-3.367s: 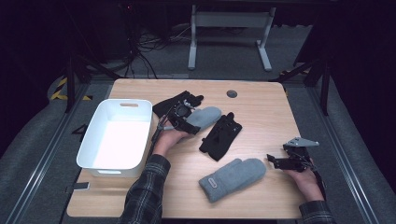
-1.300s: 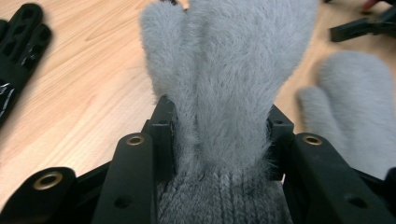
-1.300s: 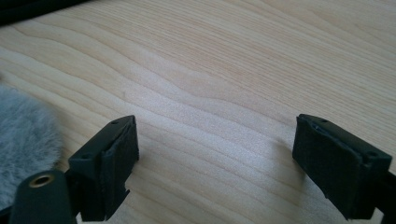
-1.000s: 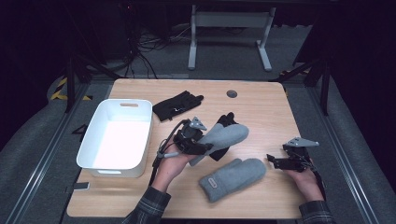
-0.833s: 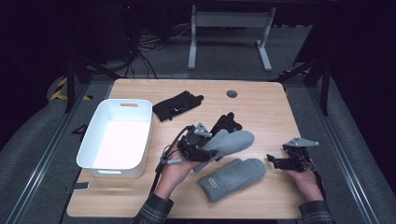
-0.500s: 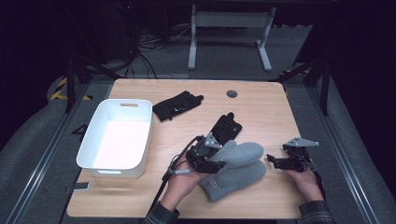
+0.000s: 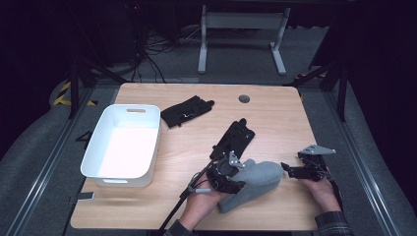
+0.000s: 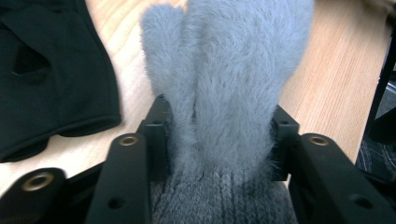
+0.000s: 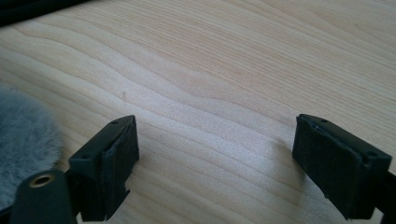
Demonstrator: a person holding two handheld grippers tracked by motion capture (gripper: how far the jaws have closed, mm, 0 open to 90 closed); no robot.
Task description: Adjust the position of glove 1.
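Laying one grey mitten [image 7: 258, 173] on top of its twin near the table [image 7: 275, 105]'s front edge, to pair them. Left gripper [image 7: 231, 173] pinching its cuff, jaws just loosening a little. Right gripper [image 7: 290, 171] waiting open beside, nothing between its jaws.

Change from the earlier frames: the left gripper [image 7: 235, 178] has carried a grey mitten [image 7: 259, 175] from the middle of the desk [image 7: 275, 110], beside the black glove [image 7: 235, 140], toward the near edge. This mitten now lies over the second grey mitten [image 7: 231, 202], covering most of it. The jaws, clamped on the cuff in the left gripper view, have just been opening, the cuff between them.
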